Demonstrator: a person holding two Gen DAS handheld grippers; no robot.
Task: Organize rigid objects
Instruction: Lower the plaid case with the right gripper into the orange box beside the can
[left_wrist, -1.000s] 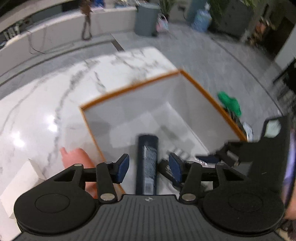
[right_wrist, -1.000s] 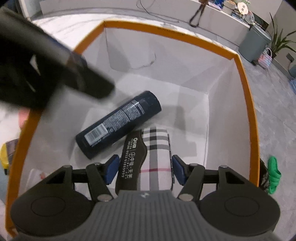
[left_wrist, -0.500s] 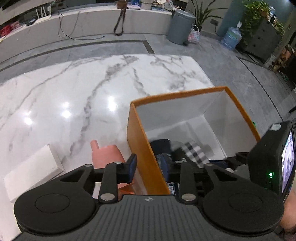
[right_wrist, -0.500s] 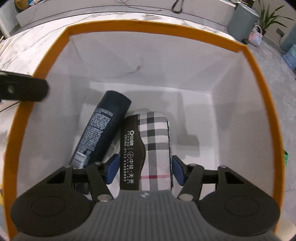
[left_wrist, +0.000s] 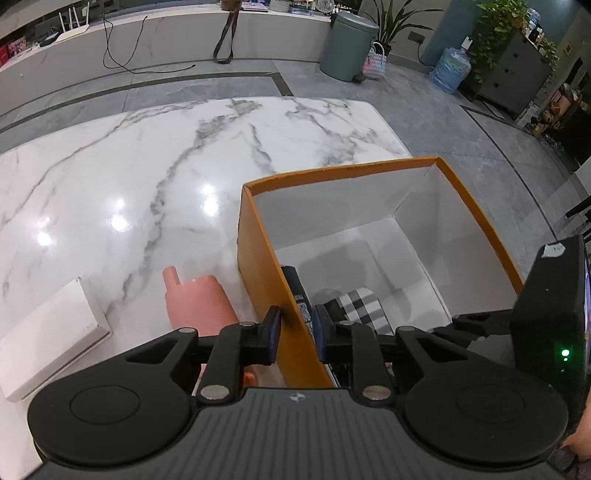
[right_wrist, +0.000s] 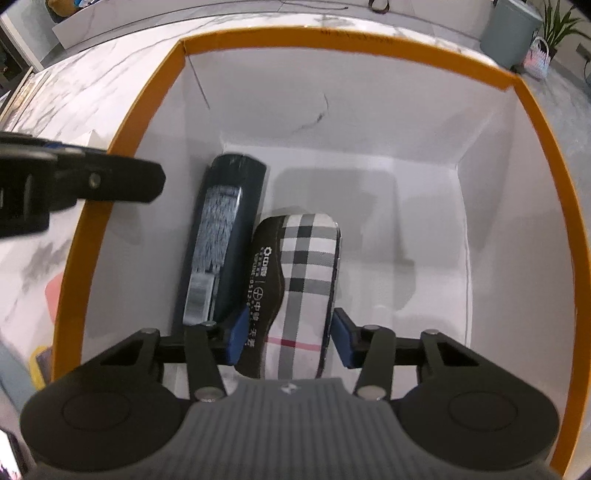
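Observation:
An orange box (left_wrist: 258, 266) with a white inside stands on the marble table. My left gripper (left_wrist: 295, 328) straddles its left wall, jaws narrowly apart with a small gap on each side. In the right wrist view the box (right_wrist: 122, 122) holds a dark spray can (right_wrist: 225, 229) lying along its left wall and a plaid glasses case (right_wrist: 303, 280) beside it. My right gripper (right_wrist: 288, 330) is inside the box around the near end of the case; the left pad touches it and the right pad stands a little off. The case rests on the box floor.
A pink bottle (left_wrist: 195, 302) lies on the table left of the box. A white flat box (left_wrist: 48, 332) sits at the table's left edge. A yellow item (right_wrist: 40, 365) shows outside the box at lower left. The table's far edge drops to a grey floor.
My left gripper left the spray can in the box, rose out and moved left over the box wall, jaws narrowing. The can now lies along the left wall. The case sits lower in the box.

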